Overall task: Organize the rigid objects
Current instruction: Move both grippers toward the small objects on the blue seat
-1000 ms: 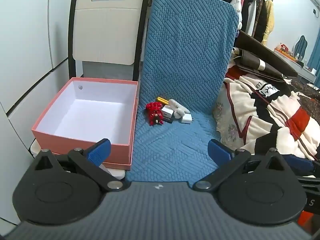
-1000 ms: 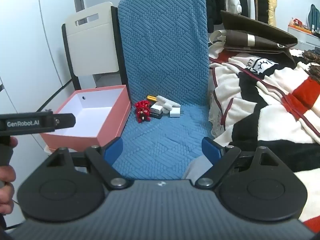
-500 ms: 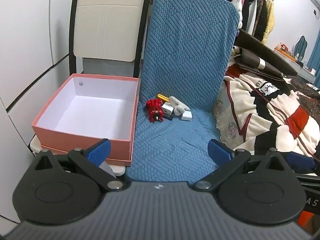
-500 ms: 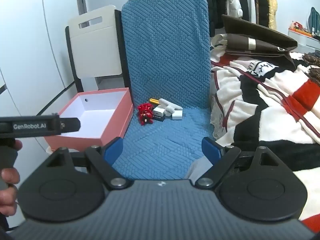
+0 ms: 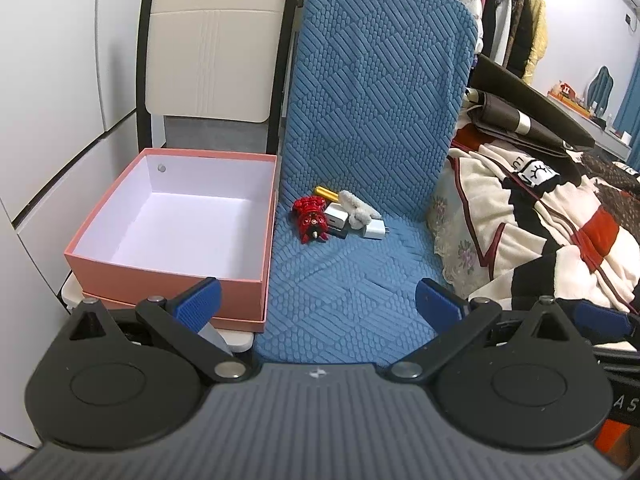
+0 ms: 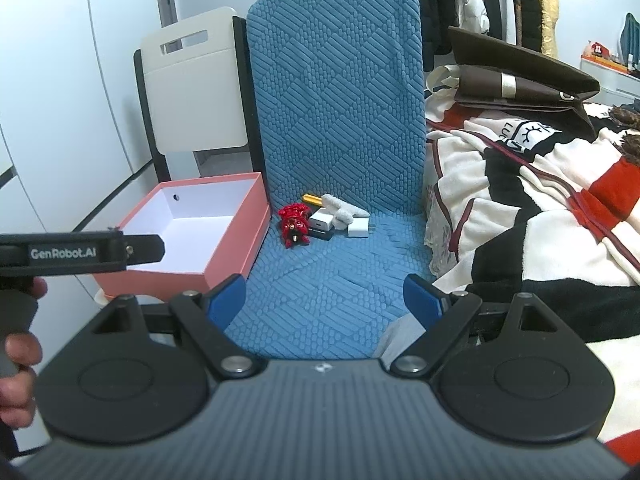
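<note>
Both grippers hang over the front of the blue chair cushion (image 5: 352, 280), and each has its jaws spread wide with nothing between them: the left gripper (image 5: 319, 300) and the right gripper (image 6: 325, 294). The small objects lie together at the back of the seat: a red toy (image 5: 309, 219), white chargers (image 5: 374, 229), a yellow tube (image 5: 325, 191) (partly hidden). The pink box (image 5: 168, 276) stands just left of them, on the neighbouring chair.

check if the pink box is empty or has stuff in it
Empty: the pink box shows only bare white floor and walls in both views.
</note>
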A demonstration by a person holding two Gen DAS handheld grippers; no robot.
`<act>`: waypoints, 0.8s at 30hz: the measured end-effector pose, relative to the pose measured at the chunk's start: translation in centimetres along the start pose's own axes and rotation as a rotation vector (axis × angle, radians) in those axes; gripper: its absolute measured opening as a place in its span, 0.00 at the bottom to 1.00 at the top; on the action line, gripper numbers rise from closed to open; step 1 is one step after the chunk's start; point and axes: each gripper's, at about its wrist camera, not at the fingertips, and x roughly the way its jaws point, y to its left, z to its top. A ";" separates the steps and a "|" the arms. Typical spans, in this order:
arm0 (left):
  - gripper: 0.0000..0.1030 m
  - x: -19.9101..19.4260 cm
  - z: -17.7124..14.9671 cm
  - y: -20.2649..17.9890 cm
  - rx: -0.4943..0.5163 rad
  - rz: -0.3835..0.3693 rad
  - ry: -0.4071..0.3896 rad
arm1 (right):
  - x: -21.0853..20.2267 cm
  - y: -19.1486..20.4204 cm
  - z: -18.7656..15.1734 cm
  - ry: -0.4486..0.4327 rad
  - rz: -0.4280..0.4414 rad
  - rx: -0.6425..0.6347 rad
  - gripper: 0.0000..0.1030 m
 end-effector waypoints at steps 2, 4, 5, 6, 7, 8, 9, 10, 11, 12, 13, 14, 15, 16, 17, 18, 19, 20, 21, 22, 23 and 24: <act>1.00 0.1 0.2 0.4 -0.007 -0.018 0.009 | -0.1 0.0 -0.1 -0.003 -0.001 -0.007 0.85; 1.00 0.2 0.3 0.5 -0.002 -0.016 0.016 | -0.3 -0.1 -0.2 -0.004 -0.005 0.001 0.85; 1.00 0.3 0.2 0.4 0.001 -0.012 0.016 | -0.4 -0.1 -0.3 -0.003 -0.001 0.007 0.85; 1.00 0.4 0.2 0.4 0.004 -0.010 0.021 | -0.4 -0.2 -0.3 -0.002 0.002 0.011 0.85; 1.00 0.5 0.0 0.3 0.005 -0.012 0.026 | -0.5 -0.2 -0.4 -0.002 0.003 0.011 0.85; 1.00 0.5 -0.2 0.1 0.006 -0.018 0.030 | -0.5 -0.2 -0.5 -0.002 0.001 0.009 0.85; 1.00 0.6 -0.3 0.0 0.011 -0.023 0.034 | -0.5 -0.3 -0.5 -0.001 -0.001 0.009 0.85; 1.00 0.7 -0.5 -0.2 0.016 -0.023 0.034 | -0.4 -0.4 -0.6 0.002 -0.002 0.011 0.85; 1.00 0.7 -0.7 -0.3 0.020 -0.020 0.033 | -0.3 -0.5 -0.6 0.005 0.000 0.016 0.85; 1.00 0.7 -0.9 -0.5 0.025 -0.019 0.032 | -0.2 -0.6 -0.7 0.011 0.005 0.021 0.85; 1.00 0.8 -1.1 -0.6 0.032 -0.021 0.031 | -0.1 -0.7 -0.9 0.016 0.008 0.024 0.85; 1.00 0.8 -1.2 -0.7 0.039 -0.024 0.031 | 0.0 -0.7 -1.1 0.020 0.009 0.026 0.85; 1.00 0.9 -1.5 -0.8 0.043 -0.025 0.033 | 0.2 -0.8 -1.4 0.027 0.008 0.028 0.85; 1.00 1.0 -1.7 -0.9 0.044 -0.027 0.033 | 0.3 -0.8 -1.6 0.036 0.009 0.032 0.85; 1.00 1.0 -1.9 -0.9 0.044 -0.030 0.033 | 0.5 -0.9 -1.8 0.043 0.012 0.036 0.85; 1.00 1.2 -2.1 -1.0 0.044 -0.030 0.036 | 0.6 -0.9 -2.0 0.047 0.017 0.039 0.85; 1.00 1.4 -2.3 -0.9 0.041 -0.030 0.041 | 0.8 -0.9 -2.2 0.053 0.018 0.040 0.85; 1.00 1.5 -2.4 -0.9 0.039 -0.034 0.044 | 0.9 -0.9 -2.3 0.057 0.019 0.039 0.85; 1.00 1.7 -2.5 -0.8 0.037 -0.037 0.047 | 1.0 -1.0 -2.5 0.057 0.019 0.038 0.85; 1.00 1.9 -2.7 -0.8 0.036 -0.040 0.050 | 1.1 -0.9 -2.5 0.055 0.018 0.037 0.85; 1.00 2.1 -2.8 -0.7 0.036 -0.041 0.053 | 1.2 -0.9 -2.5 0.051 0.014 0.036 0.85; 1.00 2.3 -2.9 -0.7 0.035 -0.042 0.056 | 1.2 -0.9 -2.6 0.047 0.011 0.035 0.85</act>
